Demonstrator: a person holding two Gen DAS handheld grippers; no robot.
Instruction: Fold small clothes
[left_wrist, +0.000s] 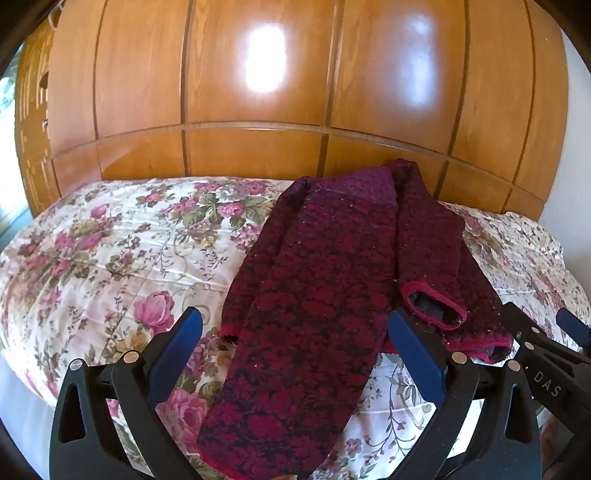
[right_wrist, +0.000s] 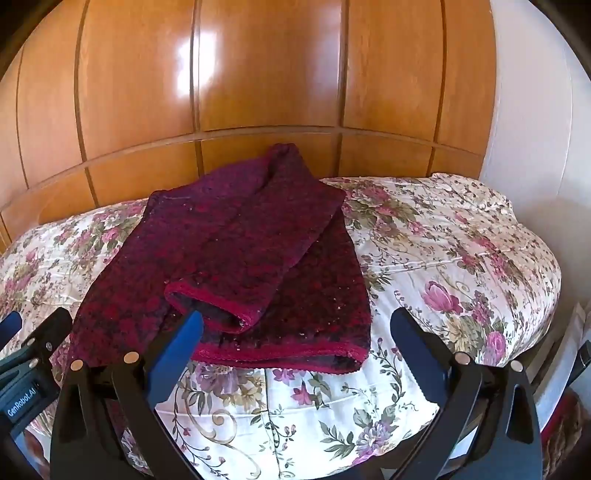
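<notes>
A dark red knitted sweater (left_wrist: 325, 280) lies on the flowered bedspread (left_wrist: 110, 240). One sleeve is folded over the body, its cuff (left_wrist: 434, 304) open toward me. A long part of it runs down to the near edge of the bed. My left gripper (left_wrist: 295, 332) is open and empty, its blue fingers on either side of that long part, just above it. My right gripper (right_wrist: 295, 332) is open and empty above the bedspread (right_wrist: 443, 240), just in front of the sweater's (right_wrist: 240, 243) hem (right_wrist: 280, 354). The folded sleeve's cuff (right_wrist: 214, 302) lies near its left finger (right_wrist: 177, 350).
A glossy wooden wardrobe (left_wrist: 258, 92) stands behind the bed. A white wall (right_wrist: 535, 110) is at the right. The right gripper (left_wrist: 546, 350) shows at the right edge of the left wrist view, and the left gripper (right_wrist: 26, 354) at the left edge of the right wrist view.
</notes>
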